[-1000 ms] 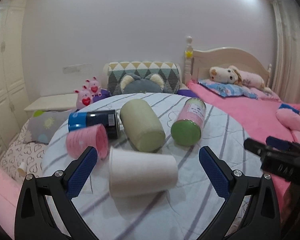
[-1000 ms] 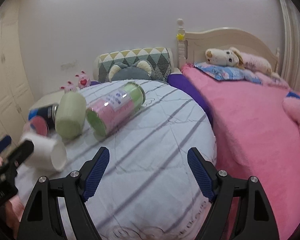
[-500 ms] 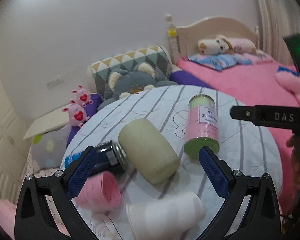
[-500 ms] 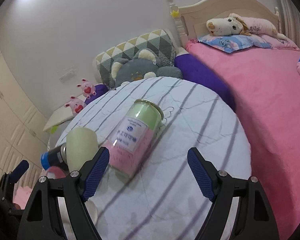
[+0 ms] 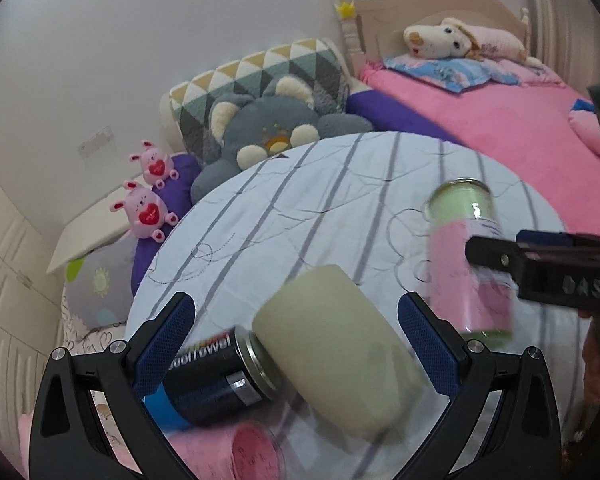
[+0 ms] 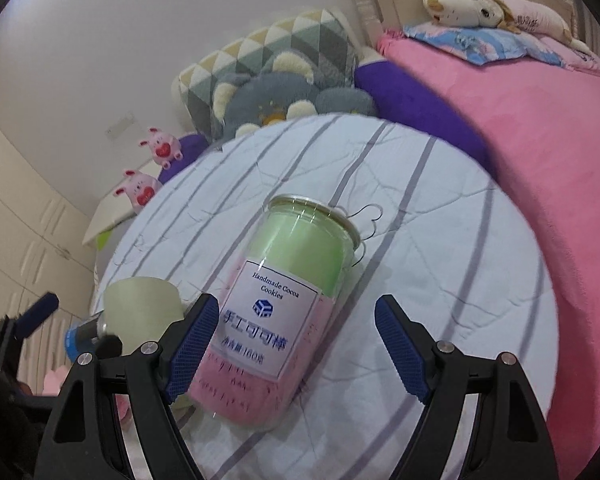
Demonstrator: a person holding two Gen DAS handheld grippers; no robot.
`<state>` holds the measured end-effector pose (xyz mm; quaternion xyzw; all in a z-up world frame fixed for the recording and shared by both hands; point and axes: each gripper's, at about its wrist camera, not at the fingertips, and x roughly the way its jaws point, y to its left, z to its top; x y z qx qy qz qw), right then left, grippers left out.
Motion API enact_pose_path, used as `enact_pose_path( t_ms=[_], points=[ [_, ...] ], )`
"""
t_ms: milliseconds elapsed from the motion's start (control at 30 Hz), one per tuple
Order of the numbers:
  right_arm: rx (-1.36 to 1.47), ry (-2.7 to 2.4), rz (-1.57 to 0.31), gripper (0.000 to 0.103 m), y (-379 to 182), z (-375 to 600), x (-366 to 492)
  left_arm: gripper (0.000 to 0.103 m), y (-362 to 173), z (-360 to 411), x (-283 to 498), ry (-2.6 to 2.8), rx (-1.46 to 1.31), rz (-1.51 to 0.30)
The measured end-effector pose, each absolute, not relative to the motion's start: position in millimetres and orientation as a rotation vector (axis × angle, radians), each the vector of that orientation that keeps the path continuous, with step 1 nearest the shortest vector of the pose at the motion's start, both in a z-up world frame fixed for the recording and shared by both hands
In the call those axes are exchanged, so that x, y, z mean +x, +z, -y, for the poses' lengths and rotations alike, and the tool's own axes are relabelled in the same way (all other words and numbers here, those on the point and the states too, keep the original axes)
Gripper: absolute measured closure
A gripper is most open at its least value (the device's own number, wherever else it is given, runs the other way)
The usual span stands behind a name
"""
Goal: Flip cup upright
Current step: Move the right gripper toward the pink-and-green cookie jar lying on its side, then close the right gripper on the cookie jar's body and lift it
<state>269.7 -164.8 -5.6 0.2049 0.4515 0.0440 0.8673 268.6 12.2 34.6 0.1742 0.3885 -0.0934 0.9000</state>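
Several cups and cans lie on their sides on a round striped table (image 5: pixel 320 200). A pale green cup (image 5: pixel 340 360) lies between my open left gripper (image 5: pixel 296 344) fingers, with a dark blue can (image 5: pixel 216 376) touching its left side and a pink cup (image 5: pixel 236 452) at the bottom. A clear jar with green and pink contents (image 6: pixel 284 308) lies between my open right gripper (image 6: pixel 296 348) fingers; it also shows in the left wrist view (image 5: pixel 468 264). The pale green cup also shows in the right wrist view (image 6: pixel 140 308).
A pink bed (image 6: pixel 540 120) runs along the right of the table. A grey plush (image 5: pixel 268 136) and patterned cushion (image 5: pixel 260 76) sit behind it, with pink plush toys (image 5: pixel 144 208) on a white shelf at the left. The right gripper's arm (image 5: pixel 548 276) reaches in from the right.
Both grippers have moved forward and lower over the table. The white cup has dropped out of the left view. The jar now sits between the right gripper's fingers.
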Motion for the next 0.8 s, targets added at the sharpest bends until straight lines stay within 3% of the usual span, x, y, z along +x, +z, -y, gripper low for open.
enact_pose_path(
  t_ms=[300, 367, 800],
  points=[
    [0.474, 0.199, -0.976, 0.016, -21, 154, 287, 0.0, 18, -6, 300, -0.178, 0.383, -0.86],
    [0.472, 0.239, -0.98, 0.021, -24, 153, 287, 0.0, 15, -6, 302, -0.179, 0.387, -0.866],
    [0.416, 0.233, -0.95, 0.022, -10, 150, 278, 0.0, 17, -8, 304, -0.16, 0.392, -0.871]
  ],
)
